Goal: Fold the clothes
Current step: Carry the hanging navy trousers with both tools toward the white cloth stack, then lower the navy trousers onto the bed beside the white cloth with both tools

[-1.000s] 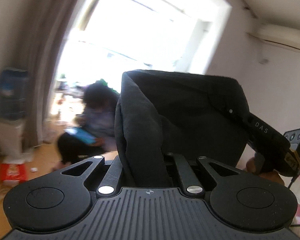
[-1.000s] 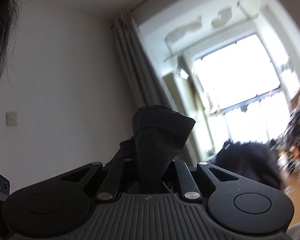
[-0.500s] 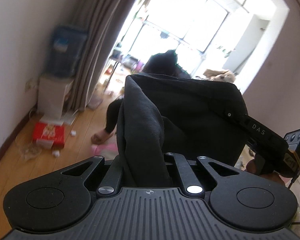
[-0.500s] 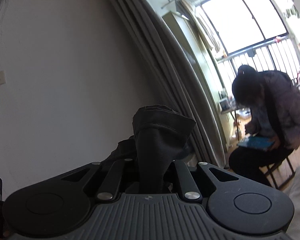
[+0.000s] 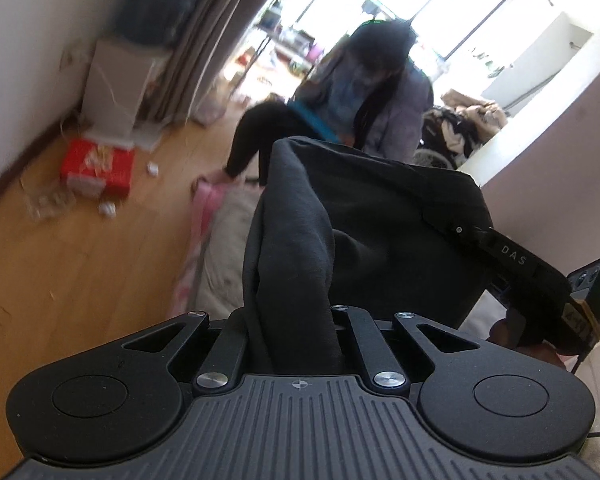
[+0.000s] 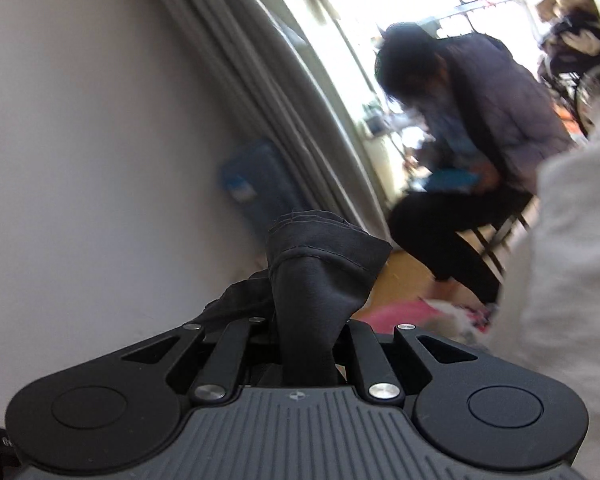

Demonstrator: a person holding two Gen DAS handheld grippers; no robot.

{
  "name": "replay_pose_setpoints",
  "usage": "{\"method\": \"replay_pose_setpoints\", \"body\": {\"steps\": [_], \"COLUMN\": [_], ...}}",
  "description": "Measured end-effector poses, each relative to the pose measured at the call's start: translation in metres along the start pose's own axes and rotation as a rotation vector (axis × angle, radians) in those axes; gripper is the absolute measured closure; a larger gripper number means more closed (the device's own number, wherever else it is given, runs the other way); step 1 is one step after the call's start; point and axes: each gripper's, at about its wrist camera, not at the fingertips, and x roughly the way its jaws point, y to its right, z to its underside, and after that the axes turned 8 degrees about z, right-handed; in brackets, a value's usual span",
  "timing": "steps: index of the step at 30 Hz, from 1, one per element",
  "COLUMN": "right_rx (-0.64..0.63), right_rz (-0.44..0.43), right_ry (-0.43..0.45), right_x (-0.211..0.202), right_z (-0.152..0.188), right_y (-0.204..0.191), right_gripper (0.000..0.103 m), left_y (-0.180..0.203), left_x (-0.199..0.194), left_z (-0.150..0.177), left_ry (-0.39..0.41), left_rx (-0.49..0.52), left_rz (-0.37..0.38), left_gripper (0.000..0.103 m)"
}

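Fingers of the left gripper (image 5: 296, 316) pinch the dark cloth (image 5: 364, 240) tight — the right gripper (image 6: 306, 320) pinches its other end, and the cloth hangs stretched between them above the bed (image 5: 228, 248).

Left gripper (image 5: 296, 332) fingertips buried under the dark garment (image 5: 364, 232), pads not visible; same on the right gripper (image 6: 306, 344), cloth bunched over the tips; rest of the garment hangs out of frame below; seated person (image 6: 480, 132) motion-blurred, the blue item in their lap unreadable; red box (image 5: 98, 166) print too smeared to read; the other gripper (image 5: 540, 280) cut off by the right edge.
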Motion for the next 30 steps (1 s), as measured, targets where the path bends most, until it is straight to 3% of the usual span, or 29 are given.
{"method": "replay_pose_setpoints", "body": {"steps": [6, 14, 21, 26, 29, 30], "right_rx": [-0.001, -0.012, -0.031, -0.033, -0.072, -0.085], "right_rz": [0.059, 0.088, 0.084, 0.146, 0.201, 0.228], "right_ry": [-0.076, -0.148, -0.135, -0.195, -0.217, -0.221], "right_x": [0.027, 0.056, 0.067, 0.092, 0.095, 0.095], "right_z": [-0.002, -0.011, -0.018, -0.011, -0.012, -0.013], "right_y": [0.011, 0.023, 0.021, 0.026, 0.019, 0.016], "right_gripper": [0.092, 0.092, 0.092, 0.091, 0.083, 0.073], "left_y": [-0.029, -0.043, -0.051, -0.070, -0.078, -0.078], "left_x": [0.037, 0.054, 0.057, 0.073, 0.077, 0.078], "left_z": [-0.006, -0.013, -0.020, -0.020, -0.018, -0.018], "left_ry": [-0.039, -0.066, -0.077, -0.123, -0.142, -0.147], "left_rx": [-0.025, 0.006, 0.018, -0.039, -0.069, -0.064], "left_rz": [-0.006, 0.021, 0.062, 0.052, 0.054, 0.053], "left_gripper": [0.098, 0.098, 0.098, 0.098, 0.098, 0.097]}}
